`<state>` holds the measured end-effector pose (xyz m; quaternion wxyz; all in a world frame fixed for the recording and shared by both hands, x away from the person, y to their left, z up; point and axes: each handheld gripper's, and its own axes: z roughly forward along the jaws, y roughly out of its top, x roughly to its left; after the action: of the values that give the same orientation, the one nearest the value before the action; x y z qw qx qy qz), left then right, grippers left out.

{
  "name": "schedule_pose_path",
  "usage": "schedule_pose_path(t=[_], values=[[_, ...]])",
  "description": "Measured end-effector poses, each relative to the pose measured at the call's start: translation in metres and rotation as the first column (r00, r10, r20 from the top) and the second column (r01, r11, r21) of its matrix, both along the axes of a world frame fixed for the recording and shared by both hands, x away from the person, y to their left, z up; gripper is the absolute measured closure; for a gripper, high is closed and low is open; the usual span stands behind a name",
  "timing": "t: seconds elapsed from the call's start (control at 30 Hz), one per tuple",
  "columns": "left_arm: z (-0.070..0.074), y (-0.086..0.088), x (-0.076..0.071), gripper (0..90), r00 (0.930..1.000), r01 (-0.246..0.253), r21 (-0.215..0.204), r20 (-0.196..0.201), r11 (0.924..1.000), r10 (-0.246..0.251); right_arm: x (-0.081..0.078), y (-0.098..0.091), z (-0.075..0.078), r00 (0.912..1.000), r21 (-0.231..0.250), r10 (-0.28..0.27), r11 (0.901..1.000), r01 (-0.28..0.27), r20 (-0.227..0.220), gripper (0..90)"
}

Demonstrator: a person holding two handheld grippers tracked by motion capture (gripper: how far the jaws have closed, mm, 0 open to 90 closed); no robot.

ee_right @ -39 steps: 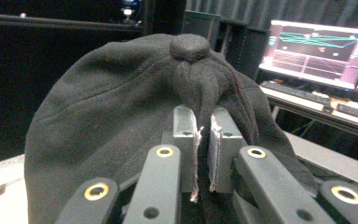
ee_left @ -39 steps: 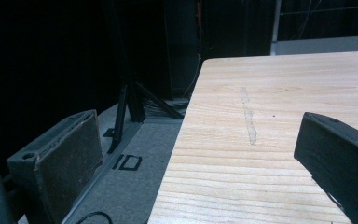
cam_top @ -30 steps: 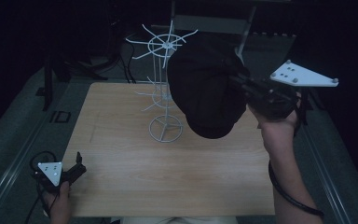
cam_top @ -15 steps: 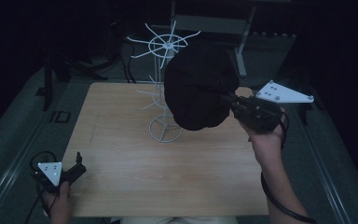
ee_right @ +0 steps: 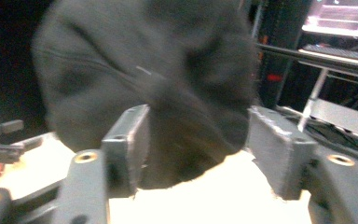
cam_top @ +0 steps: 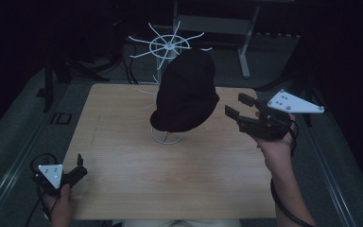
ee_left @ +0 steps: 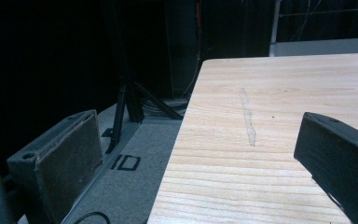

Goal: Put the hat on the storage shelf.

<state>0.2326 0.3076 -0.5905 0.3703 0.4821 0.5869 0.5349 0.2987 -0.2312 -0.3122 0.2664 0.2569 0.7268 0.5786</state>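
Observation:
A black cap (cam_top: pixel 185 92) hangs on the white wire rack (cam_top: pixel 168 46) at the back middle of the wooden table (cam_top: pixel 123 189), covering the rack's stem. Just to its right my right gripper (cam_top: pixel 236 105) points at the cap; its jaws have just been opening and stand open, with nothing pressed between the pads. In the right gripper view the blurred cap (ee_right: pixel 144 70) hangs close beyond the right gripper (ee_right: pixel 196 140). My left gripper (cam_top: pixel 81 166) rests at the table's near left corner, and the left gripper view shows this left gripper (ee_left: pixel 200 154) open over bare wood.
The rack's round wire base (cam_top: pixel 168 137) stands on the table under the cap. A pale streak (ee_left: pixel 248 116) marks the wood near the left edge. Dark stands and cables lie on the grey floor (cam_top: pixel 19 137) around the table.
The right hand carried the cap left and down onto the rack, then the jaws opened and let go of it. The cap now hangs free. The left gripper has not moved.

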Motion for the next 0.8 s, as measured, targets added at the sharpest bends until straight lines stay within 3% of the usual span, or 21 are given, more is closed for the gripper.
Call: schedule_pose_path(t=[0.17, 0.3, 0.37, 0.4, 0.5, 0.53, 0.57, 0.63, 0.7, 0.8], values=[[0.000, 0.000, 0.000, 1.3, 1.0000, 0.000, 0.003, -0.003, 1.0000, 0.000, 0.007, -0.014, -0.016, 0.9981, 0.015, -0.036, 0.9992, 0.037, -0.049, 23.9], [0.000, 0.000, 0.000, 1.3, 1.0000, -0.001, 0.000, -0.002, 1.0000, 0.001, 0.014, -0.027, -0.038, 0.9942, 0.028, -0.047, 0.9984, 0.050, -0.096, 13.9], [0.000, 0.000, 0.000, 1.3, 1.0000, -0.002, 0.001, -0.003, 1.0000, 0.002, 0.015, -0.030, -0.043, 0.9932, 0.032, -0.045, 0.9983, 0.049, -0.107, 13.5], [0.000, 0.000, 0.000, 1.3, 1.0000, -0.001, 0.001, -0.002, 1.0000, 0.001, 0.020, -0.035, -0.057, 0.9885, 0.013, -0.079, 0.9966, 0.082, -0.129, 13.3], [0.000, 0.000, 0.000, 1.3, 1.0000, -0.002, -0.001, 0.000, 1.0000, 0.002, 0.027, -0.042, -0.078, 0.9832, -0.001, -0.098, 0.9951, 0.099, -0.154, 13.2], [0.000, 0.000, 0.000, 1.3, 1.0000, -0.002, -0.001, 0.000, 1.0000, 0.002, 0.027, -0.042, -0.078, 0.9832, -0.001, -0.098, 0.9951, 0.099, -0.154, 13.2], [0.000, 0.000, 0.000, 1.3, 1.0000, -0.002, 0.000, 0.000, 1.0000, 0.002, 0.032, -0.046, -0.095, 0.9772, -0.032, -0.127, 0.9919, 0.123, -0.171, 13.2], [0.000, 0.000, 0.000, 1.3, 1.0000, -0.003, 0.000, 0.001, 1.0000, 0.003, 0.037, -0.050, -0.110, 0.9726, -0.055, -0.144, 0.9891, 0.137, -0.182, 13.3], [0.000, 0.000, 0.000, 1.3, 1.0000, -0.002, 0.000, 0.000, 1.0000, 0.002, 0.039, -0.051, -0.116, 0.9708, -0.062, -0.150, 0.9882, 0.140, -0.188, 13.4], [0.000, 0.000, 0.000, 1.3, 1.0000, -0.002, -0.002, 0.001, 1.0000, 0.002, 0.046, -0.059, -0.140, 0.9631, -0.086, -0.175, 0.9832, 0.161, -0.204, 13.3]])
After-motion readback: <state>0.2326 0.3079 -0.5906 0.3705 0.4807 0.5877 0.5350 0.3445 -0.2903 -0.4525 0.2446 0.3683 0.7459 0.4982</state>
